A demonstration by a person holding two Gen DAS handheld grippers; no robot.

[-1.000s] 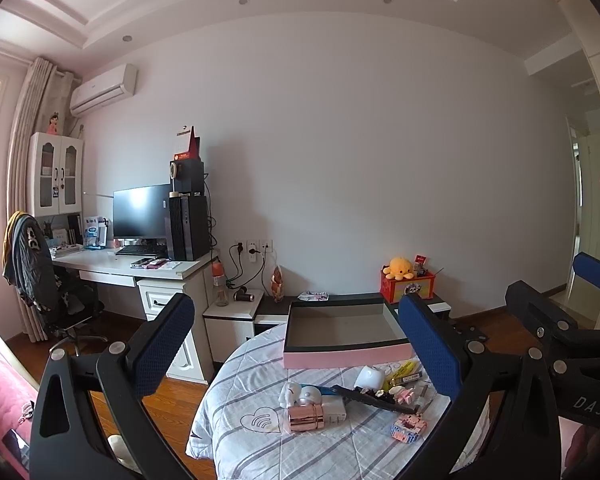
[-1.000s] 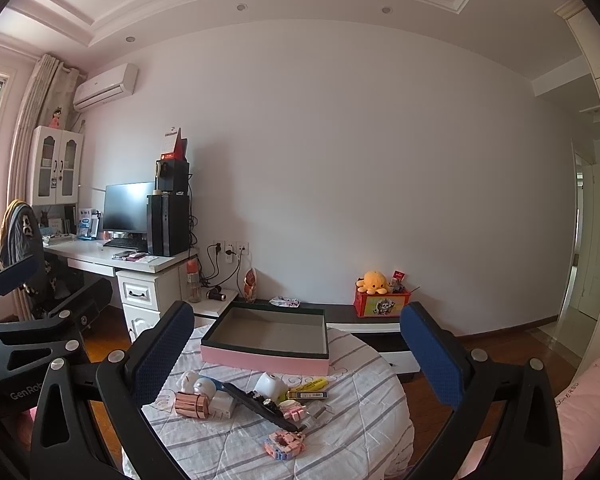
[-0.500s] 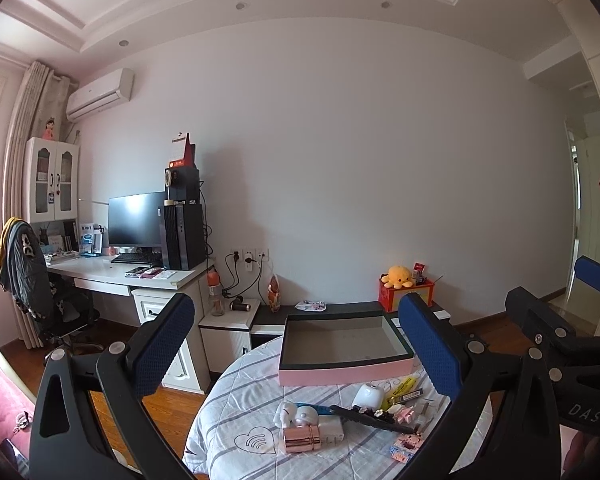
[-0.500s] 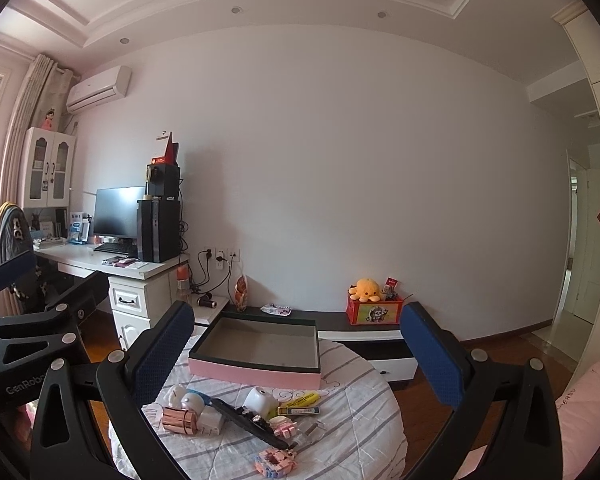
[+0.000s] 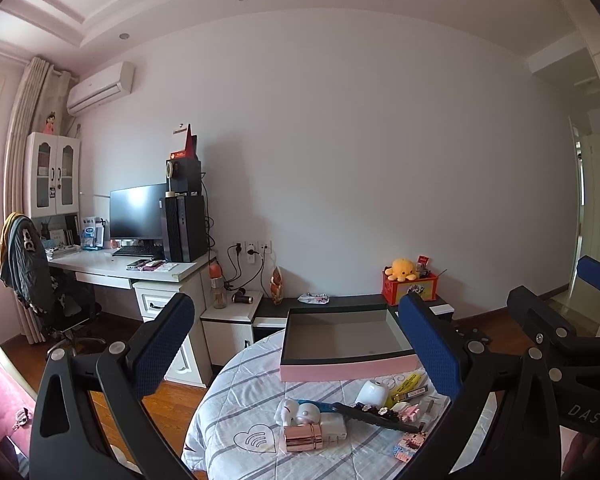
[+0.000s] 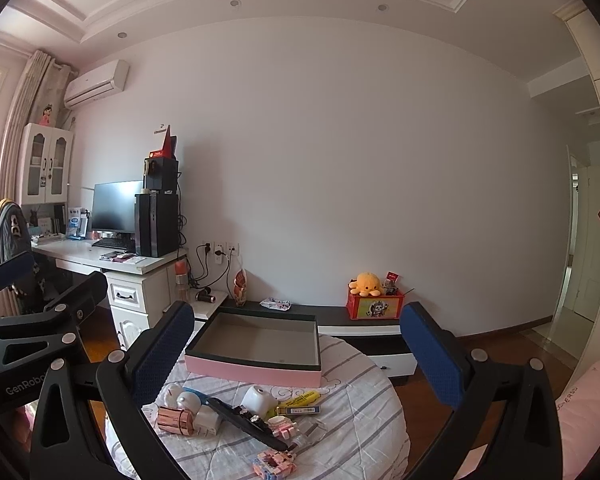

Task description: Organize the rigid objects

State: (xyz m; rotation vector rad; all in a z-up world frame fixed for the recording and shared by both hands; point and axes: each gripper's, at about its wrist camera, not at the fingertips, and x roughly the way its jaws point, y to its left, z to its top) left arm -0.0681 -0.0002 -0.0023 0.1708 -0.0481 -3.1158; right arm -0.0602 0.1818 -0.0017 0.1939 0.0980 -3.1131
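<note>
Both claws hang well back from the worktop [image 5: 236, 412], a round one under a striped quilted cloth. The left claw [image 5: 296, 344] gapes wide with nothing between its blue pads, and so does the right claw [image 6: 296, 350].

The landmark is the box [image 6: 256, 366], pink-walled, dark-rimmed and empty, at the far side of the worktop. Everything to be sorted lies in a loose heap on its near side:

- White cup [image 6: 258, 400], just in front of the box. It looks smooth and rounded, likely slippery; pinch across the body.
- Yellow marker [image 6: 300, 400], beside the cup. It should be light and stiff; take it across its middle.
- Rose-gold case [image 6: 174, 420], nearer the left end of the box. It is shiny with flat sides, so grip those.
- Black strip [image 6: 252, 424], long and studded, slanting away from the box. Grasped at its centre, it should not tip.
- Pink brick toy [image 6: 274, 462], farthest from the box. It may come apart, so squeeze gently.
</note>
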